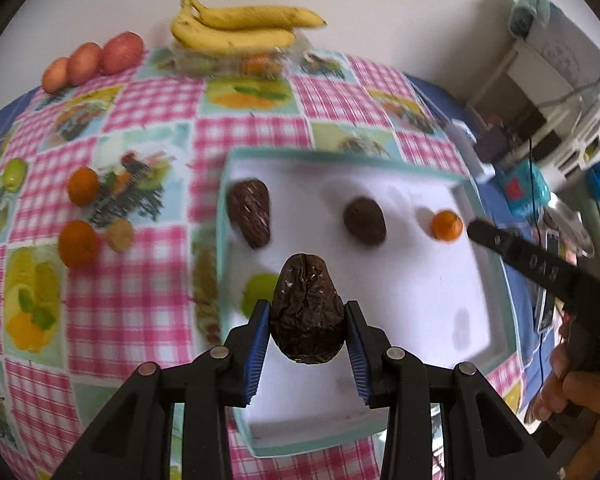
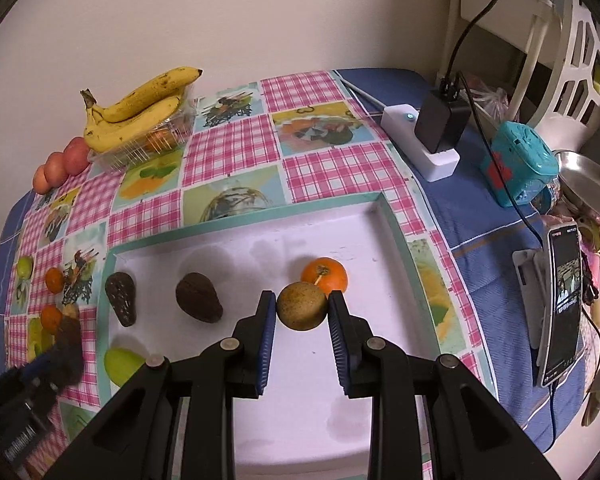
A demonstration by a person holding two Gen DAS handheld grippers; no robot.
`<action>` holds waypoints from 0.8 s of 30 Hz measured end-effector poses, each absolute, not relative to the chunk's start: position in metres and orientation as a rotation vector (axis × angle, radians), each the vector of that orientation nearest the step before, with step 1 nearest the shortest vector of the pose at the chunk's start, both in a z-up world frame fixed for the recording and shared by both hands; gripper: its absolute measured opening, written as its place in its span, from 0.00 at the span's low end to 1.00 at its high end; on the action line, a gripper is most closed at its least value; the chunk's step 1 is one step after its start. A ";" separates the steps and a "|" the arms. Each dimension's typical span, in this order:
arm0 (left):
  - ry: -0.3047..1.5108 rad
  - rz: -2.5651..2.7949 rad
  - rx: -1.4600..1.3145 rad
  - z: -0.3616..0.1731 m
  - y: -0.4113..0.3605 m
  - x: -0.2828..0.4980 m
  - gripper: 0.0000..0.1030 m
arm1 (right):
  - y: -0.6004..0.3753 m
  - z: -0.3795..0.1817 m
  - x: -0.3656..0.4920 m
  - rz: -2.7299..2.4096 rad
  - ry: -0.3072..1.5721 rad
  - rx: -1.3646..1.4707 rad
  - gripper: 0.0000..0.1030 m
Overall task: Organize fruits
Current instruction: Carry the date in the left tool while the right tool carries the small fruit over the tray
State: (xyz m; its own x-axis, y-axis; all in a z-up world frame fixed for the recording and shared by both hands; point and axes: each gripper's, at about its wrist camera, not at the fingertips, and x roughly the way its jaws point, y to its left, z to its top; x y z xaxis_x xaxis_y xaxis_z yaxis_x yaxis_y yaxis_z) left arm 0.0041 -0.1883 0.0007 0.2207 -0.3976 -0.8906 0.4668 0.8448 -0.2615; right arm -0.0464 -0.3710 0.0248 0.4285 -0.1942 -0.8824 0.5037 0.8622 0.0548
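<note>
We carry fruit to the tray (image 2: 396, 220): left gripper (image 1: 306, 322) pinches a dark avocado (image 1: 307, 316), right gripper (image 2: 302, 312) pinches a brown fruit (image 2: 301, 306) (both over the tray). Next: lower, release.

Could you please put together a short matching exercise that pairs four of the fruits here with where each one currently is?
Things:
1. wrinkled dark avocado
2. brownish round fruit
3. bananas
4. orange

Places:
A. on top of the clear plastic container
B. lying in the white tray
C. between the left gripper fingers
D. between the right gripper fingers

Pairs: 1-C, 2-D, 3-A, 4-B
</note>
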 end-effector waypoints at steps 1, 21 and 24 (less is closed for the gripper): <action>1.220 -0.604 0.070 -0.002 -0.191 0.002 0.38 | -0.371 0.024 -0.047 -0.443 1.045 0.336 0.27; 1.250 -0.607 0.123 -0.012 -0.197 -0.006 0.38 | -0.374 -0.025 -0.040 -0.431 1.181 0.344 0.27; 1.259 -0.612 0.125 -0.013 -0.198 -0.007 0.38 | -0.373 -0.028 -0.040 -0.429 1.189 0.340 0.27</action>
